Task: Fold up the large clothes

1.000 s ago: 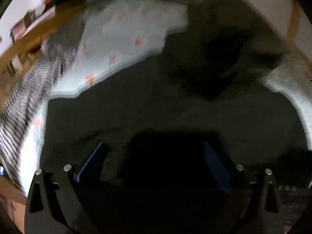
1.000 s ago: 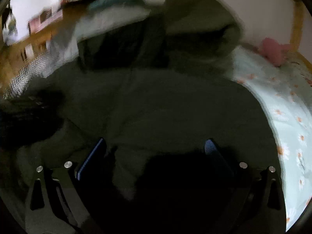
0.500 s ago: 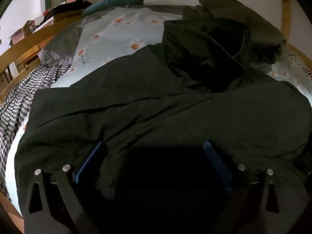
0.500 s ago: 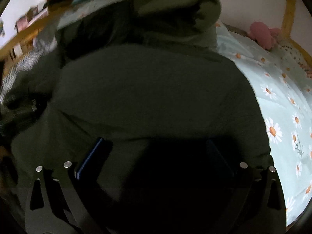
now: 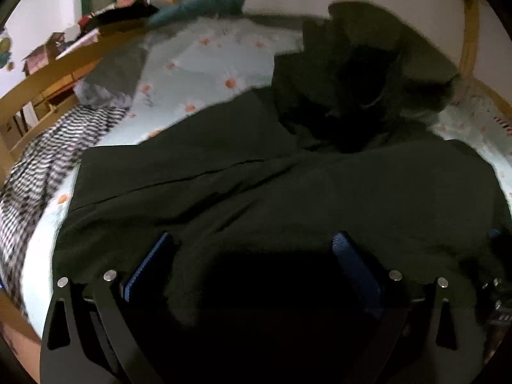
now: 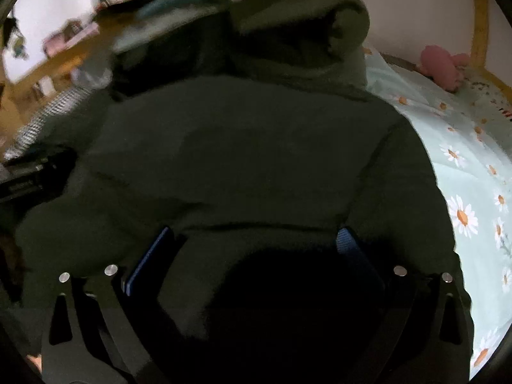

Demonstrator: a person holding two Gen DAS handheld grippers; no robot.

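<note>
Lying spread across the bed, the dark green hooded jacket (image 5: 288,192) filled most of both wrist views, its hood (image 6: 300,22) bunched up at the far end near the wall. Its near hem sat bundled between the blue-padded fingers (image 5: 145,265) of the left gripper (image 5: 252,249), whose jaws stood wide apart with cloth heaped in the gap; whether they pinched any of it could not be told. The right gripper (image 6: 256,246) was posed the same way over the jacket's other side, jaws spread, fabric mounded between them, its grip likewise unclear. Both grippers pointed low and forward along the garment toward the hood. Under the jacket lay a pale blue daisy-print sheet (image 6: 464,172), with a black-and-white checked cloth (image 5: 41,172) at the left edge and a teal pillow (image 5: 204,3) at the head. A pink soft toy (image 6: 438,64) rested by the wooden bed frame (image 5: 470,28), against a white wall.
</note>
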